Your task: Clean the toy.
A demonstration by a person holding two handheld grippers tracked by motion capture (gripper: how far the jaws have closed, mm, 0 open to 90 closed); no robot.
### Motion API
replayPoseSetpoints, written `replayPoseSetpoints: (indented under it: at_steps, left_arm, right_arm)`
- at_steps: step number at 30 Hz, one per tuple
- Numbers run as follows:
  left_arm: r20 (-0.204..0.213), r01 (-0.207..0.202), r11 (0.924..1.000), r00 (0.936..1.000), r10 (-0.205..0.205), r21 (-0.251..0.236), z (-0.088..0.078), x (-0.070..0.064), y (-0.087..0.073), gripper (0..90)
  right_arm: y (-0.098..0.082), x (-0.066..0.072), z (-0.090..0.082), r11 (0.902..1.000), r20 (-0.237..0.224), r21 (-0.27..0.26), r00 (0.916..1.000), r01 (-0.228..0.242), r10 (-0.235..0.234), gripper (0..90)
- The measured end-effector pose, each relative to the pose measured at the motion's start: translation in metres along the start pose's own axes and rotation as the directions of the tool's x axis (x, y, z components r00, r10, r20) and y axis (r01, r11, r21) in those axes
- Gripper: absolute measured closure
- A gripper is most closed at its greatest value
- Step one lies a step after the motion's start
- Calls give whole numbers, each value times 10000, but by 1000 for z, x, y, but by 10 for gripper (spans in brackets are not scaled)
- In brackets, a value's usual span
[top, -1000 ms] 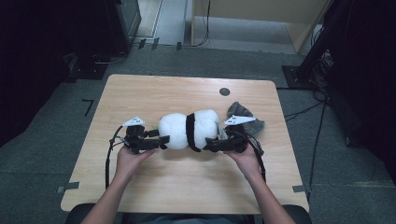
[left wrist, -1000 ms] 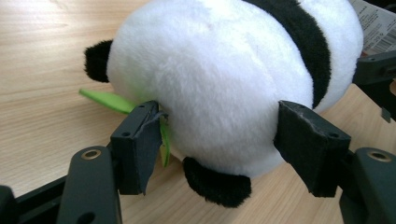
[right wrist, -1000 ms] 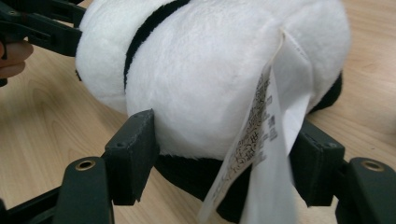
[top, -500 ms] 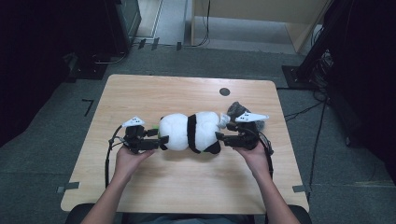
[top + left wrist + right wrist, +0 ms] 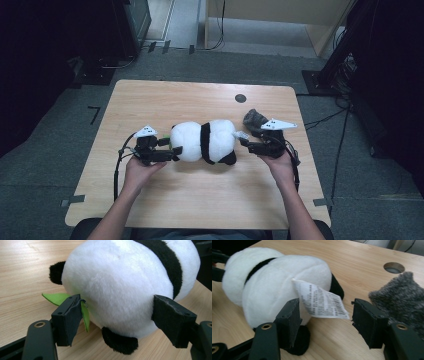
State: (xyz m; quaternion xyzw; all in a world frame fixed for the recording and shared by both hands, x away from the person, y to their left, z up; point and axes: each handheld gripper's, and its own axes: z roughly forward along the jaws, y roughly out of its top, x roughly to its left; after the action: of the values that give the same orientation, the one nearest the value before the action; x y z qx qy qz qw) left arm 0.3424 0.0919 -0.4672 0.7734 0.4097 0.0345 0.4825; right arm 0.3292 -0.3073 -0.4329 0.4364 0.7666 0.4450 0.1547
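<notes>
Panda plush (image 5: 205, 141), face hidden, underside down

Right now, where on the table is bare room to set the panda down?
Free: the table's far left, behind the left gripper, and the near strip between the forearms. Crowded: the right, where the panda, right gripper and grey plush sit close.

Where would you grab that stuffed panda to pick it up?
Probably by the white tag sticking out of the panda: the round, plush body looks too wide for the jaws. Come in level from the tag's end, where the right gripper already has open jaws on either side of it.
</notes>
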Motion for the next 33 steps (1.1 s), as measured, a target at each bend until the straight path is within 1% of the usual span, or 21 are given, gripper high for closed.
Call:
replayPoseSetpoints:
  at_steps: [2,4,6,8,15,18,21,23,25,27,30,33]
  left_arm:
    - [15,-9,10000,10000,9,-9,0,0,0,245]
    - [29,0,10000,10000,0,-29,0,1,-1,243]
    - [32,-6,10000,10000,6,-41,0,1,-1,243]
    - [33,-9,10000,10000,9,-50,0,1,-1,243]
    - [16,-52,9999,10000,52,-139,1,1,-3,241]
    - [11,-55,9999,10000,55,-158,1,0,-3,238]
    - [35,-27,9999,10000,27,-164,2,1,-3,238]
    - [43,-25,9998,10000,26,-177,2,0,-4,238]
    - [43,-33,9998,10000,33,-172,2,0,-4,238]
    - [41,-39,9998,10000,39,-173,2,0,-4,238]
    - [59,-22,9998,10000,23,-182,2,0,-4,238]
    - [72,-23,9998,10000,24,-183,2,0,-4,238]
  right_arm:
    - [-1,-6,-1,10000,163,8,9999,-40,40,395]
    - [-4,-11,-1,9999,540,101,9985,85,-90,397]
    - [-5,-16,-2,9999,775,164,9970,33,-45,400]
    - [-7,-22,-3,9999,856,94,9963,-89,80,402]
    - [-11,-36,0,9997,1314,-246,9913,-37,69,419]
    - [-12,-44,2,9992,1564,-372,9875,-128,185,428]
    - [-12,-52,4,9978,1662,-547,9850,-375,462,433]
    - [-13,-57,5,9980,1874,-520,9813,-359,450,433]
    - [-14,-62,7,9980,1975,-444,9789,-444,523,433]
    - [-16,-67,9,9982,2121,-417,9759,-432,511,434]
    - [-17,-75,11,9966,2247,-576,9719,-594,709,443]
    - [-18,-84,14,9970,2469,-458,9664,-629,723,443]
